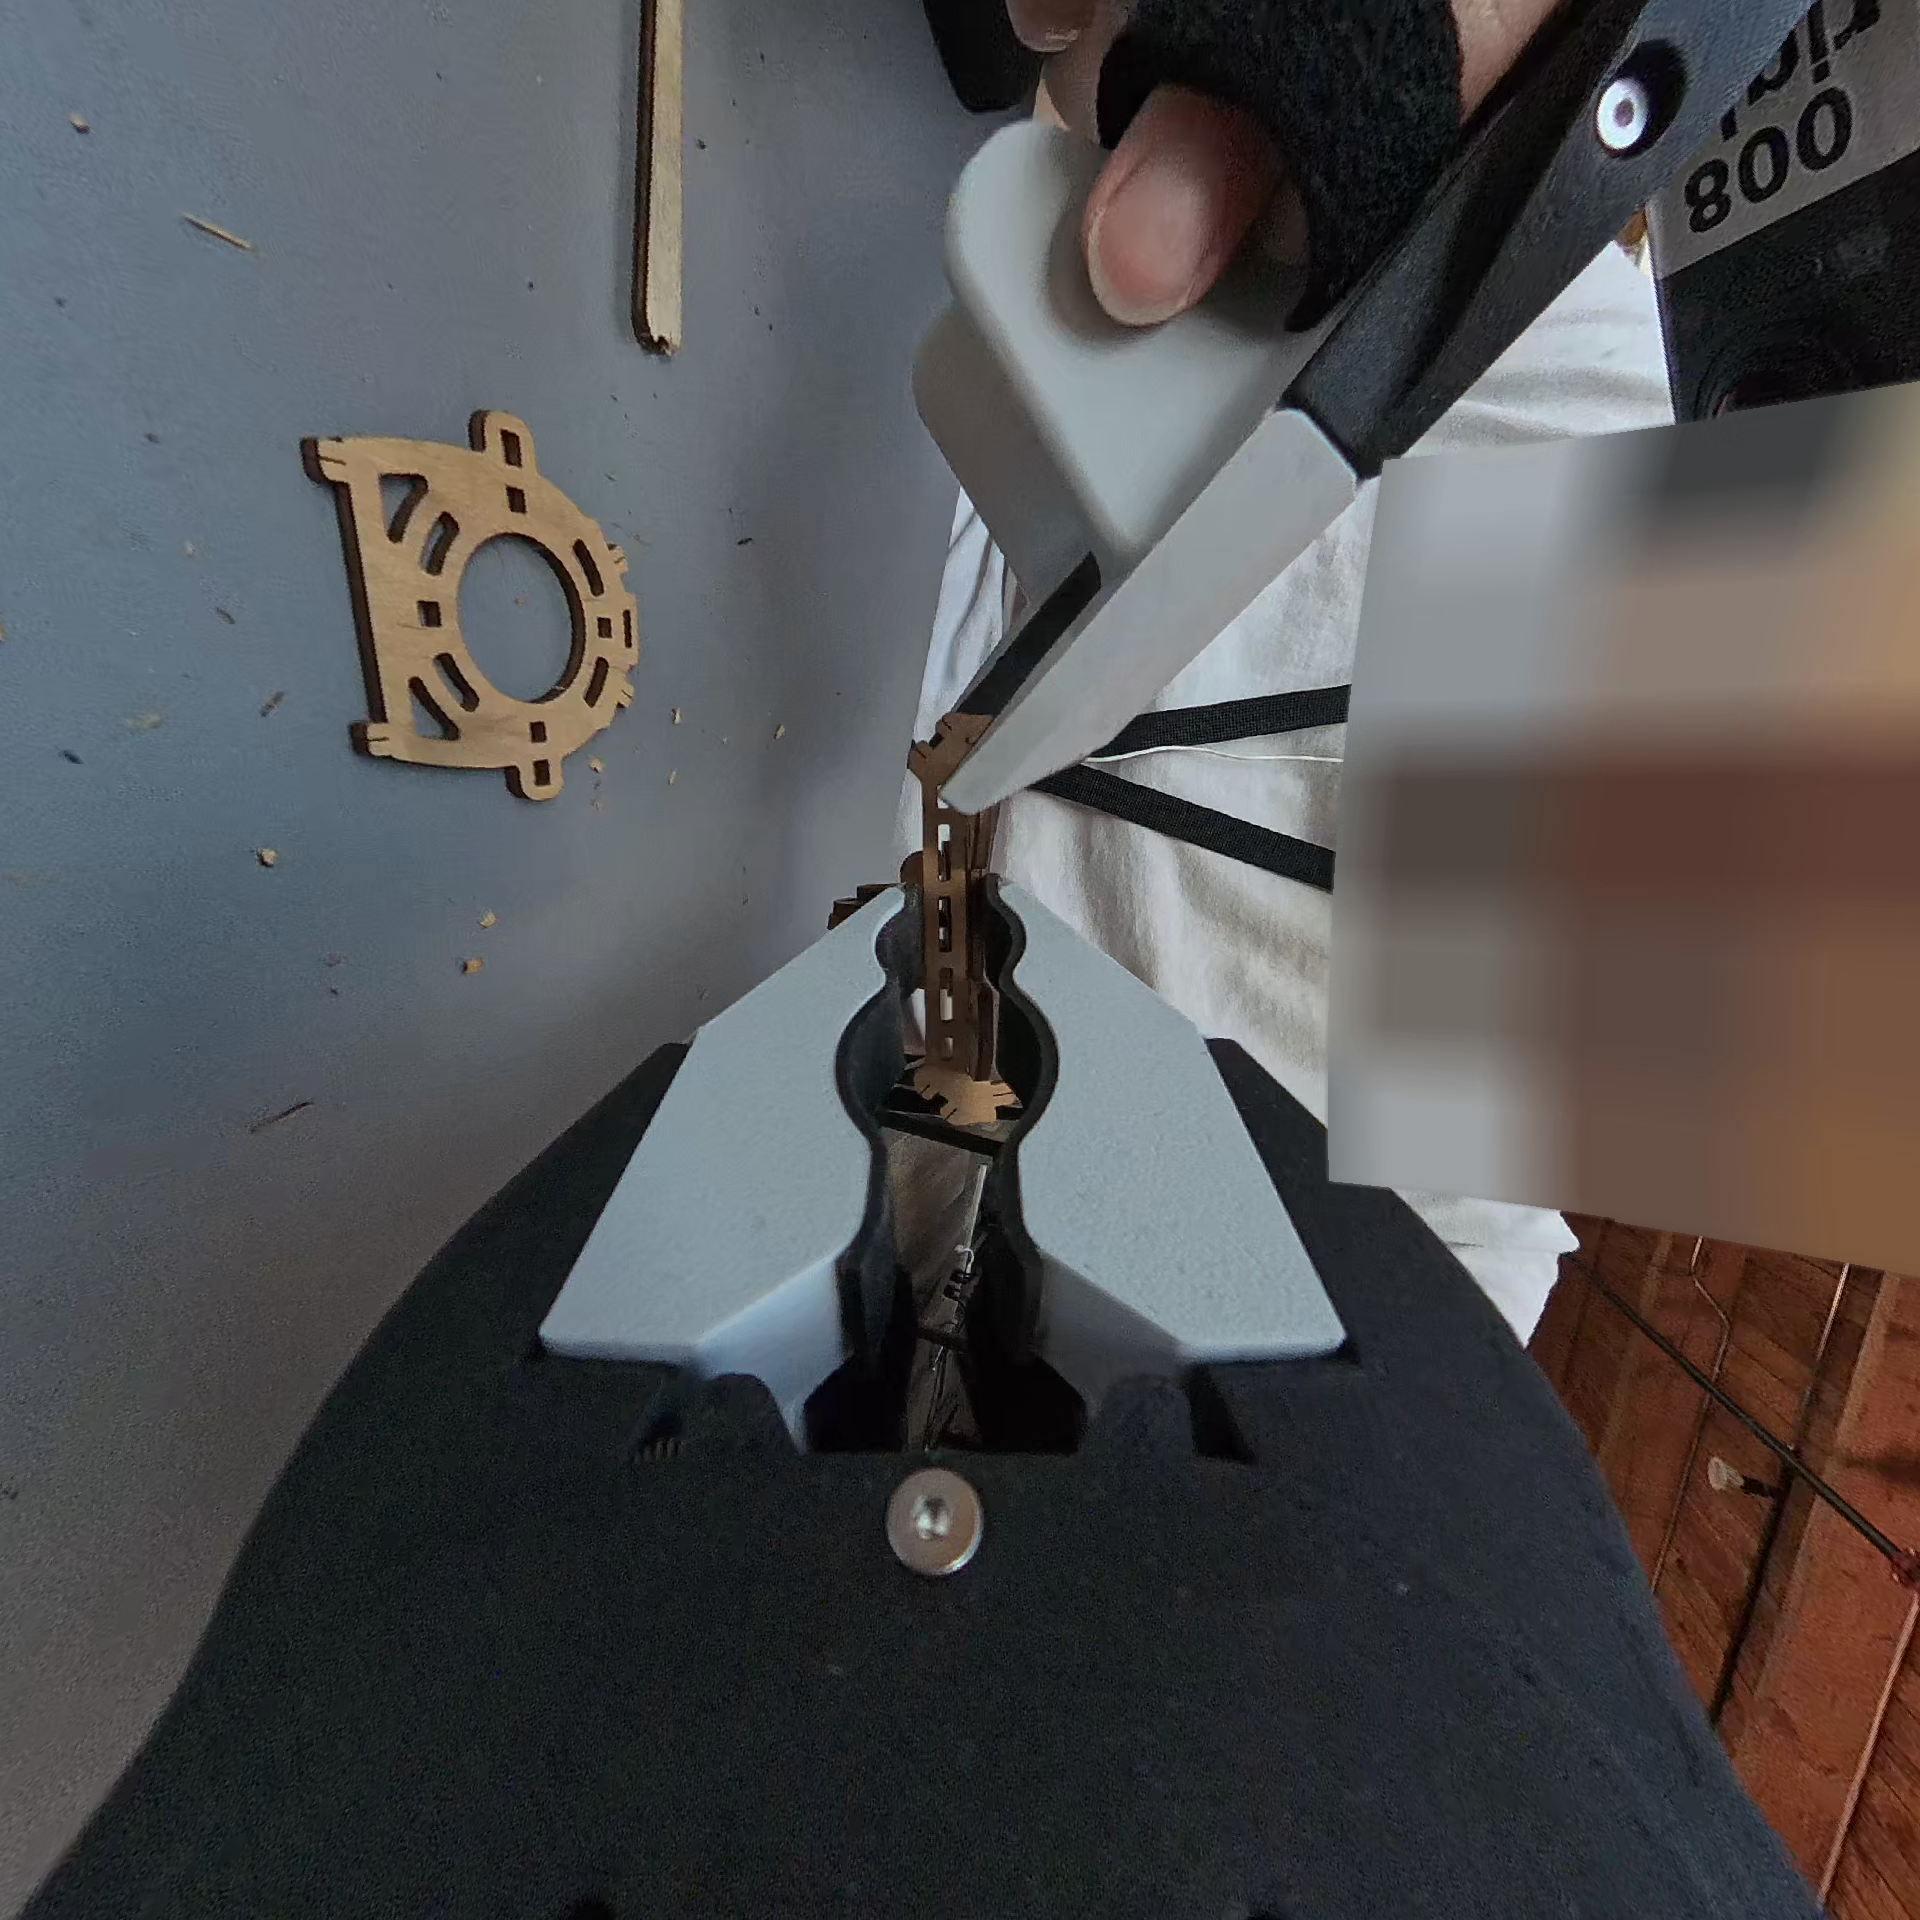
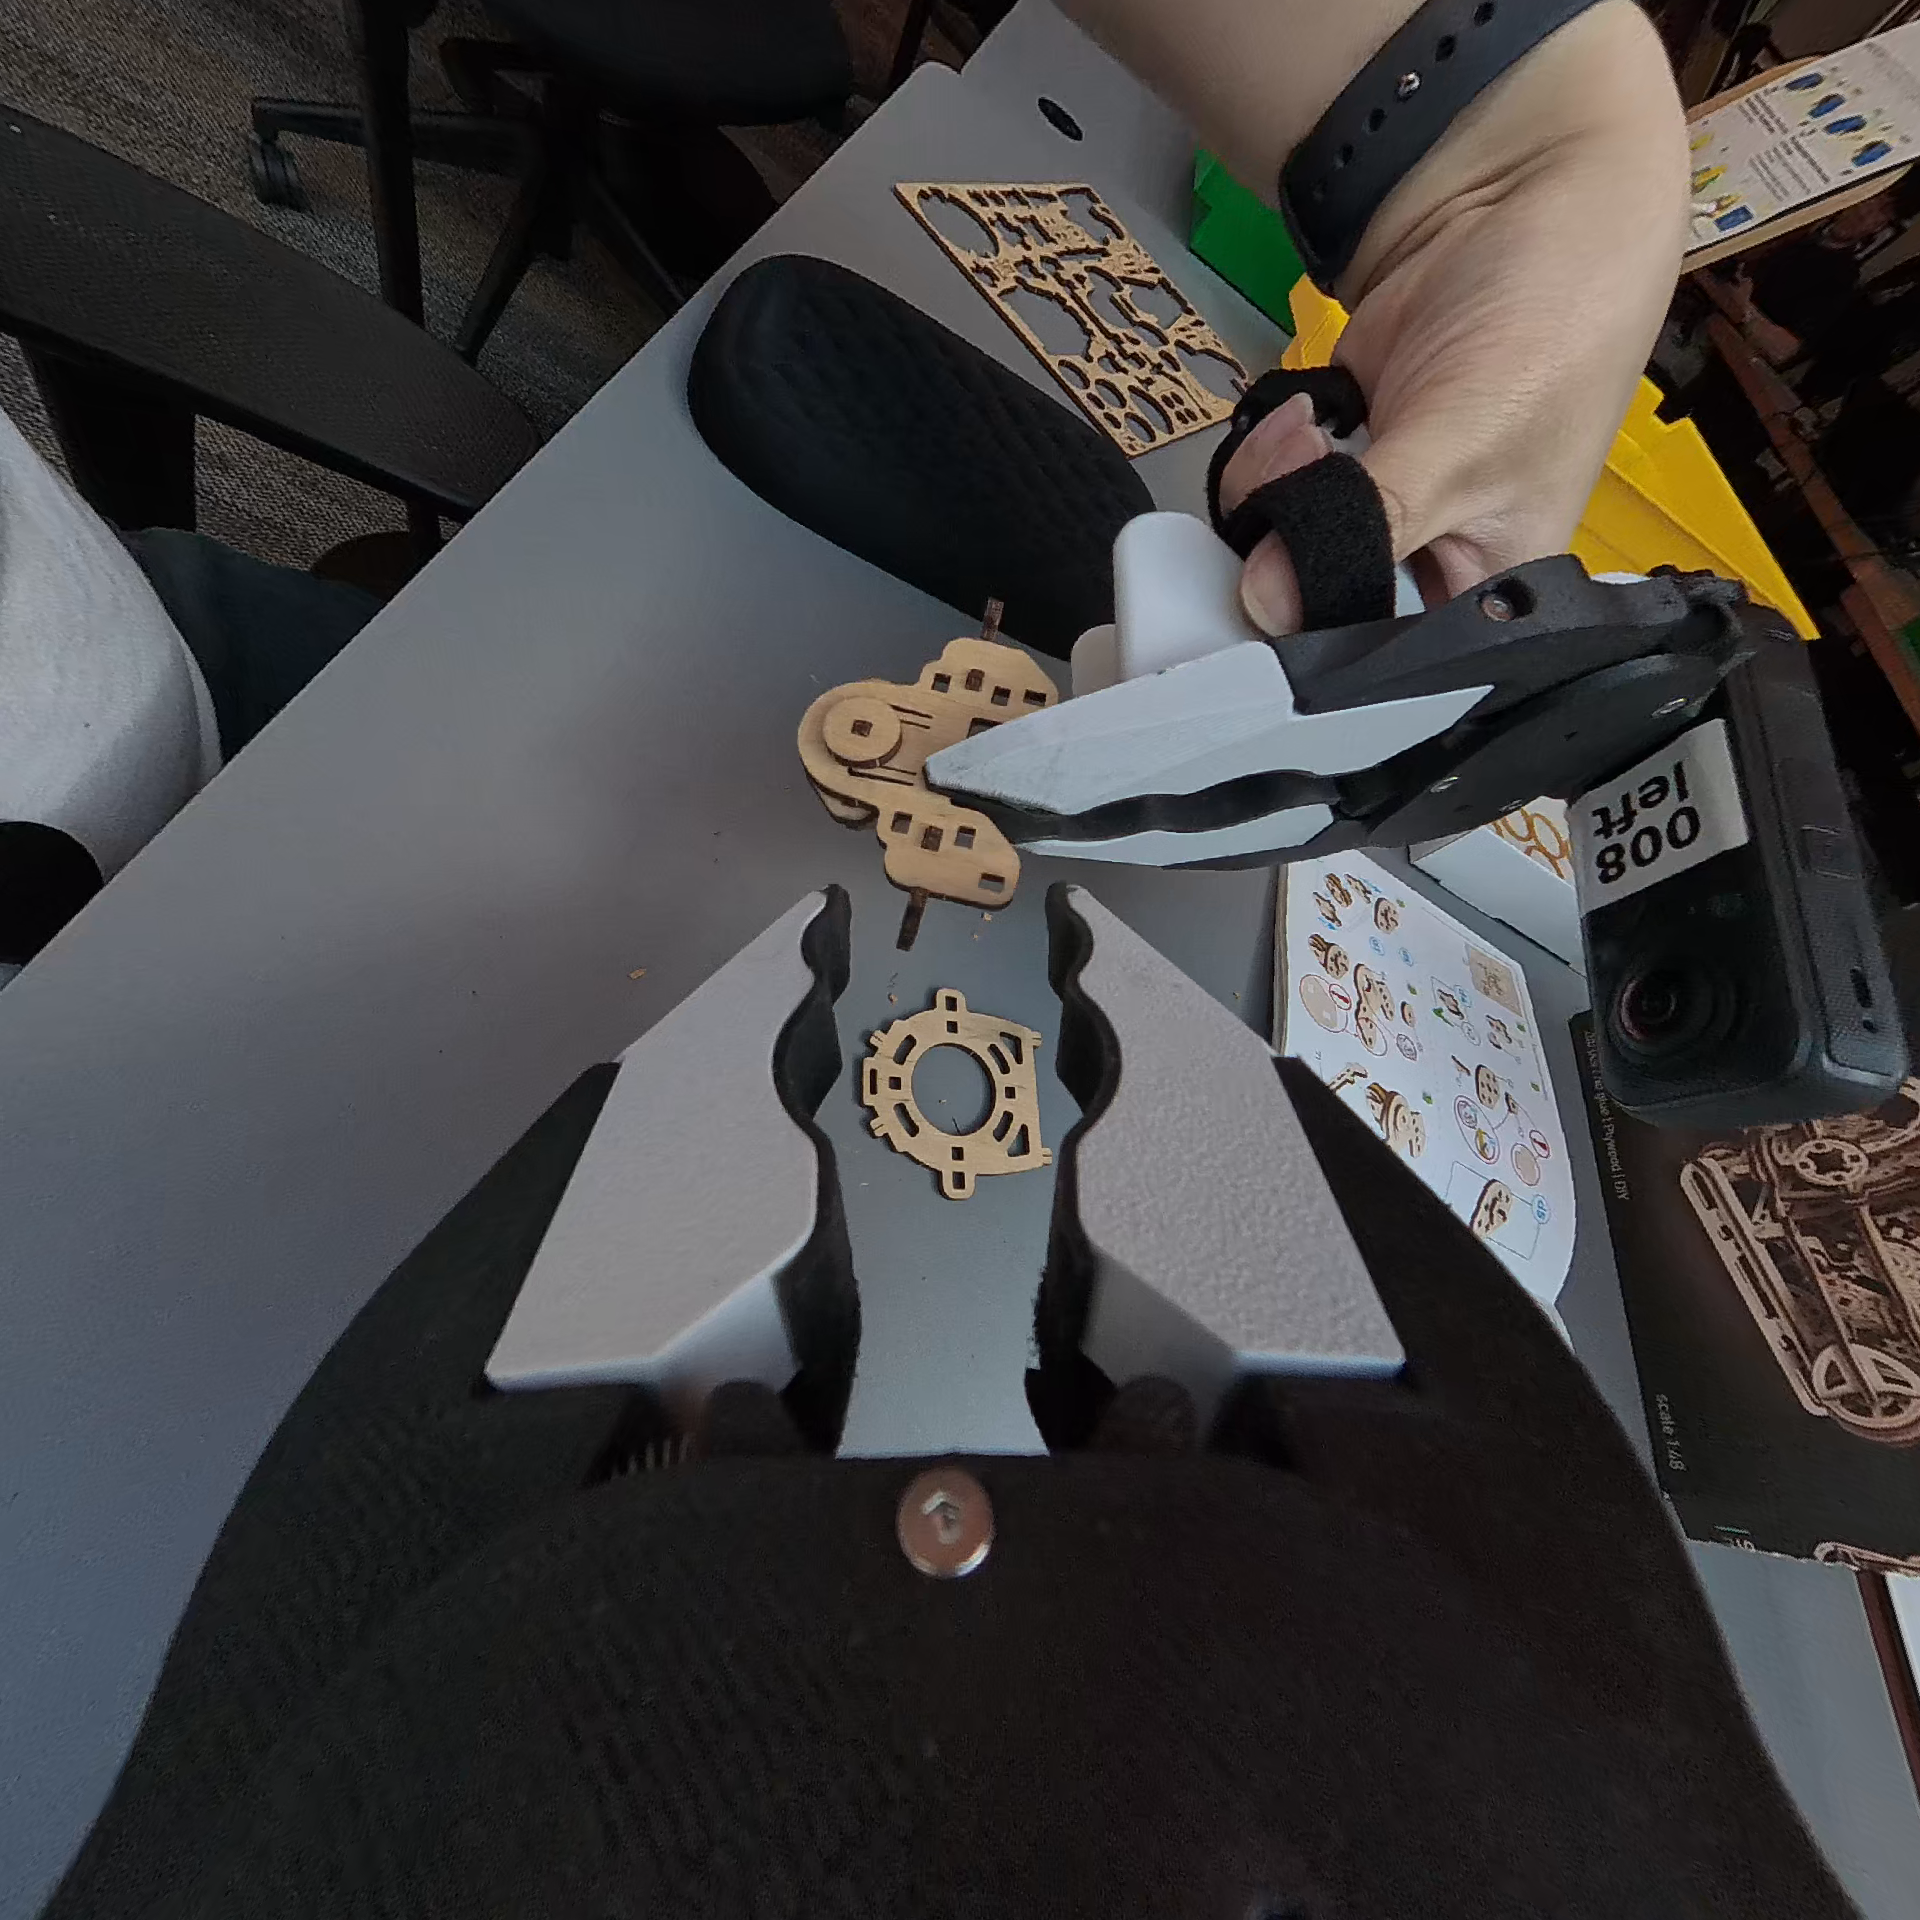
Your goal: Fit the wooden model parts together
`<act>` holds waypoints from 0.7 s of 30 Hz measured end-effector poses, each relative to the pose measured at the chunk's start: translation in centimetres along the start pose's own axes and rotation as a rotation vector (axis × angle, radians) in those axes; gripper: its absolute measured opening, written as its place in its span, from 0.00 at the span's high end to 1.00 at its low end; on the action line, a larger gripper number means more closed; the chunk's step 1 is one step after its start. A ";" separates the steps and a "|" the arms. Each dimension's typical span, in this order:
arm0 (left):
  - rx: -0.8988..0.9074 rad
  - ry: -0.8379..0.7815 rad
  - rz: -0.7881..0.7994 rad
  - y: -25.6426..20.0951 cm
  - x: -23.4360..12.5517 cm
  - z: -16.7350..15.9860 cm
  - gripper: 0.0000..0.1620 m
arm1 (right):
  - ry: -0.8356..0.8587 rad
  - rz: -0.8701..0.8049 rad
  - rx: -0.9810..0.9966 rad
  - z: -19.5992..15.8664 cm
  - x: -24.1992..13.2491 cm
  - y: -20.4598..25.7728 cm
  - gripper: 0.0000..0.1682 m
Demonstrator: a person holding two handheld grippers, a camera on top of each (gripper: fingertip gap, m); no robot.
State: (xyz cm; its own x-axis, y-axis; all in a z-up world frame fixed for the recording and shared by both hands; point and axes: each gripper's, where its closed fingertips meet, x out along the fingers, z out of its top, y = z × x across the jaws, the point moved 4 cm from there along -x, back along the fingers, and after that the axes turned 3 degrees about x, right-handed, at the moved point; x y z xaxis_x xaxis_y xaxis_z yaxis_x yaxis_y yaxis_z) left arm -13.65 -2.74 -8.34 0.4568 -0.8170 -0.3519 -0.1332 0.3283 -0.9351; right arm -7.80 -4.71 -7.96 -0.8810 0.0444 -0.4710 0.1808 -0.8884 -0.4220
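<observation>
Right wrist view: grey table point(image 2: 436, 935) beneath both my claws. Beyond my right claw point(image 2: 945, 909), its fingers spread and empty, my left claw point(image 2: 961, 795) pinches the layered wooden assembly point(image 2: 914, 748), pale, with square slots and a round disc. Between my right fingers, flat on the table, lies the ring-shaped wooden part point(image 2: 951, 1091), untouched.

Grey table point(image 2: 499, 831) w/ ring-shaped wooden part point(image 2: 951, 1093), cut-out sheet point(image 2: 1081, 312), instruction leaflet point(image 2: 1423, 1070).
</observation>
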 end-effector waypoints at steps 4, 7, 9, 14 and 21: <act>-0.020 0.007 -0.012 0.5 -0.1 0.1 0.95 | 0.027 0.009 -0.023 -0.3 0.3 0.2 0.84; -0.040 0.017 -0.024 0.7 -0.1 0.0 0.95 | 0.038 0.001 -0.048 -0.4 0.5 0.3 0.85; -0.048 0.014 -0.026 0.9 -0.1 -0.1 0.95 | 0.050 -0.001 -0.047 -0.5 0.7 0.3 0.85; -0.064 -0.031 -0.070 1.0 -0.5 -0.2 0.93 | 0.045 -0.027 -0.040 -0.4 0.8 0.0 0.86; -0.058 -0.154 -0.009 2.8 -2.2 -1.0 0.95 | 0.084 -0.037 0.101 -1.4 2.4 -1.0 0.87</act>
State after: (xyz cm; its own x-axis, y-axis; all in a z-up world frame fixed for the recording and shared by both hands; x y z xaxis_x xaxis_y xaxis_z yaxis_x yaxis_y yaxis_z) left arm -15.85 -0.50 -10.21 0.5872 -0.7359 -0.3372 -0.1772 0.2896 -0.9406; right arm -9.51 -3.11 -9.74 -0.8457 0.1120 -0.5217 0.1007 -0.9266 -0.3622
